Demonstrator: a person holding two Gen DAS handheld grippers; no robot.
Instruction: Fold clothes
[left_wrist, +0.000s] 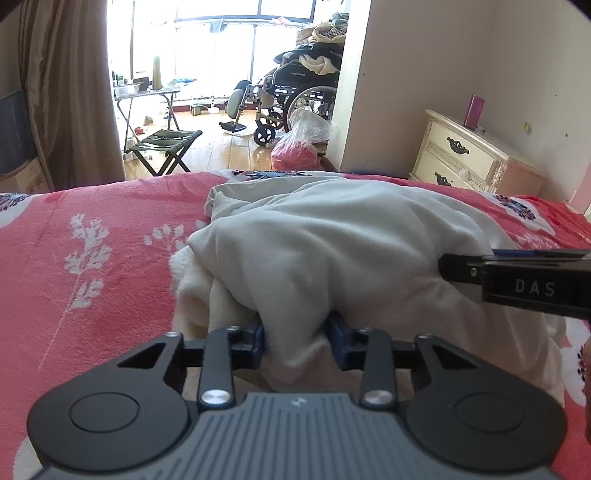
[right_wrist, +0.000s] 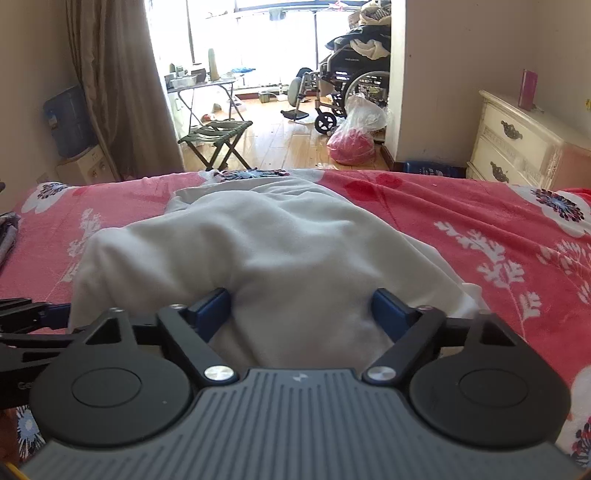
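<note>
while bunched on the bedspread (left_wrist: 92, 229), white garment (left_wrist: 314, 251) pinched in left gripper (left_wrist: 297, 341), between right gripper's (right_wrist: 301, 314) spread fingers

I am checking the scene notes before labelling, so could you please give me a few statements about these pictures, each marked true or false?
1. The white garment lies on a pink floral bedspread. True.
2. The left hand-held gripper is wide open, clear of the cloth. False: it is closed on a bunch of it.
3. A wheelchair stands in the bright area past the bed. True.
4. The right hand-held gripper is clamped shut. False: its jaws stand apart with cloth between them.
</note>
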